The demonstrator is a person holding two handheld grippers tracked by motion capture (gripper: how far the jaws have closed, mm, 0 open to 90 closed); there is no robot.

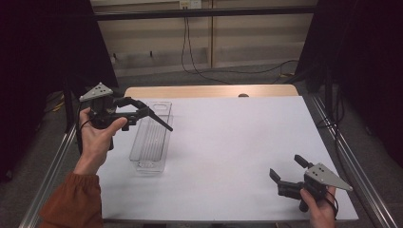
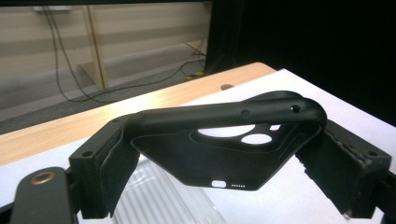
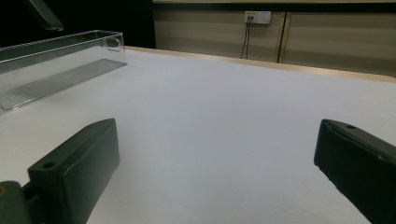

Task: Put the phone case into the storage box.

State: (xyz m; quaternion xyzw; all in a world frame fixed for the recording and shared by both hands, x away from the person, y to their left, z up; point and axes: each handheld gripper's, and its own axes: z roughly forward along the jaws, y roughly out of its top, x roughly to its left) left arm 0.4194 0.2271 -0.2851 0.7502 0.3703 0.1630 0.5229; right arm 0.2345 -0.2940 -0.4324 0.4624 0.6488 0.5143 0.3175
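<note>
**Phone case held over clear tray: placing step in hand**

White-covered table (image 1: 228,142), wooden edge at far side, dark curtains flanking, beige wall panels and trailing cables behind.

Item 1, left gripper (image 1: 142,113): being held raised above near-left part of table, jaws clenching across black phone case (image 2: 224,144). Case sitting crosswise between both pads, bowing slightly under the squeeze, camera cut-outs facing the lens in the left gripper view. In the high view, case (image 1: 154,118) jutting out to the right over the tray.

Item 2, clear plastic tray (image 1: 151,140): long, narrow, ribbed floor, lying on table directly below the held case; appearing empty. Also showing at far left of the right gripper view (image 3: 60,60), well apart from that gripper.

Item 3, right gripper (image 1: 287,172): hovering low over near-right corner of table, jaws spread wide, grasping nothing, only bare white cover between them.

Step in hand, by judgement: carrying the case to the tray, hovering before lowering; case not yet touching tray.

Next move, by judgement: turning the case to run lengthwise with the tray, lowering between the walls, then releasing. Calling for care, since case sitting across the narrow tray now and likely catching on a wall if dropped as held. Right gripper possibly needed for steadying the light tray.
</note>
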